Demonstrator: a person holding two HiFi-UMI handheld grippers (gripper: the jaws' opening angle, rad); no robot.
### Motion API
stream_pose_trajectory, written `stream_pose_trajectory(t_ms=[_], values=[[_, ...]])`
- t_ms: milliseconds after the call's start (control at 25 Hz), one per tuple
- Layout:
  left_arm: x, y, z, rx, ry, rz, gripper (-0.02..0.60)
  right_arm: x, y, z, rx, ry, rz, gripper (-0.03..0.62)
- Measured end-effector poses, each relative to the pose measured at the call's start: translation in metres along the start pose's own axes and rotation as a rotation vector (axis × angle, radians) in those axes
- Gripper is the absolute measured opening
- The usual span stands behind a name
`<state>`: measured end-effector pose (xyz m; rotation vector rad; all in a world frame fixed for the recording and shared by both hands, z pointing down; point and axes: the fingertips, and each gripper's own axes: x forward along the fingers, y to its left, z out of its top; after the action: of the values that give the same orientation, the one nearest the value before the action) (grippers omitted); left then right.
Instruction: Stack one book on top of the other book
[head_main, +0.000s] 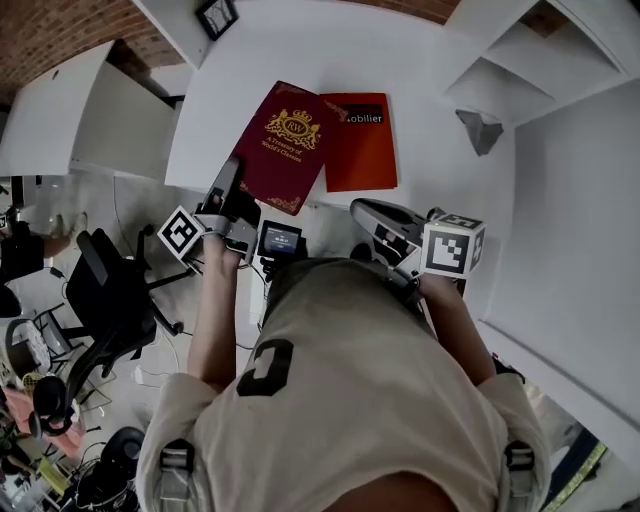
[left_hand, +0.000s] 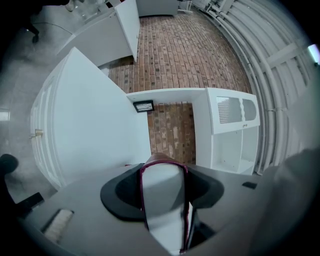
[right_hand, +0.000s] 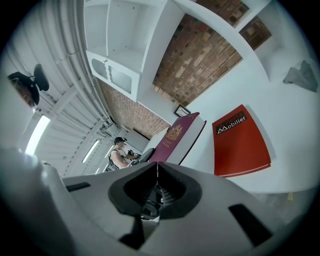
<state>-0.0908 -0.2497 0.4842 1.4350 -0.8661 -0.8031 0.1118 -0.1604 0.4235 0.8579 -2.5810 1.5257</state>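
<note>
White shelf unit (head_main: 520, 60) stands at the far right of the white surface (head_main: 430, 60). A grey crumpled item (head_main: 480, 130) lies just by its lower edge; can't tell if it sits inside a compartment. A small framed picture (head_main: 216, 15) stands at the far left of the surface. The left hand-held gripper (head_main: 228, 192) has its jaws part-way apart, clamped on the near end of the maroon book (head_main: 288, 140), one jaw on each cover w/ the white page block btwn them. The maroon book is held off the surface, gold-crest cover up, long axis pointing away from the person and slanted a bit to the right. From the head view its right edge overlaps the left edge of the red book (head_main: 360, 145); touching or not can't be told. The red book lies flat on the surface, long axis pointing away from the person, black title band at the far end. The right hand-held gripper (right_hand: 156, 170) is at the near edge of the surface, jaws together, nothing btwn them.
</note>
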Motion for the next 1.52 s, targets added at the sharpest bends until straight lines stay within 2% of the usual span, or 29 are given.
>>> stream_pose_trajectory(t_ms=[120, 200, 320, 640, 960, 1320, 1520], values=[[0.015, -0.009, -0.042, 0.029, -0.006, 0.012, 0.210, -0.049, -0.020, 0.008, 0.023, -0.031, 0.017, 0.006], [0.020, -0.007, -0.056, 0.050, -0.017, 0.027, 0.210, -0.064, -0.031, 0.009, 0.033, -0.035, 0.031, 0.006], [0.018, 0.001, -0.053, 0.070, -0.046, 0.050, 0.211, -0.060, -0.036, 0.009, 0.035, -0.012, 0.059, 0.006], [0.015, 0.002, -0.073, 0.055, -0.116, 0.098, 0.211, -0.078, -0.044, 0.010, 0.057, 0.054, 0.082, 0.006], [0.012, 0.010, -0.084, 0.068, -0.129, 0.150, 0.211, -0.077, -0.042, -0.004, 0.058, 0.103, 0.101, 0.006], [0.019, 0.039, -0.076, 0.034, -0.110, 0.156, 0.211, -0.064, -0.036, -0.002, 0.028, 0.085, 0.049, 0.006], [0.024, 0.054, -0.064, 0.048, -0.094, 0.173, 0.211, -0.055, -0.025, 0.002, -0.011, 0.061, 0.007, 0.006]])
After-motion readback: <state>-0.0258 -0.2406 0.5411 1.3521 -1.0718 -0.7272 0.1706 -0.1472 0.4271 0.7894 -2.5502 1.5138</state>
